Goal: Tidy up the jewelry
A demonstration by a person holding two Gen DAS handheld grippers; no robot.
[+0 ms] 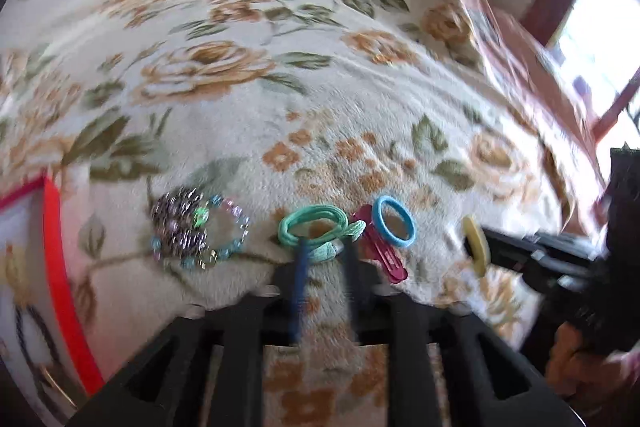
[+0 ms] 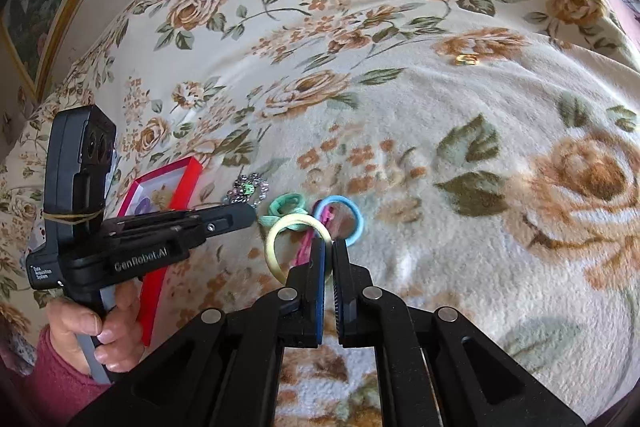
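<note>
Both wrist views look down close over the floral blanket [image 1: 248,27], sharing the blue ring [image 1: 394,221] at lower centre.

Your bed's floral blanket [image 2: 420,115] carries a red-rimmed box [image 2: 182,183], beaded bracelets [image 1: 196,231], a teal hair tie [image 1: 312,227], a blue one [image 1: 394,221], a magenta clip [image 1: 382,255], and a gold ring [image 2: 467,59].

Yellow hair tie [image 2: 276,247], blue hair tie [image 2: 352,215], rose-patterned cream blanket [image 2: 440,107].

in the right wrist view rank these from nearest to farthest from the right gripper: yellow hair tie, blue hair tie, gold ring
1. yellow hair tie, pinched in the right gripper
2. blue hair tie, just beyond the tips, slightly right
3. gold ring, far up the blanket, right
</note>
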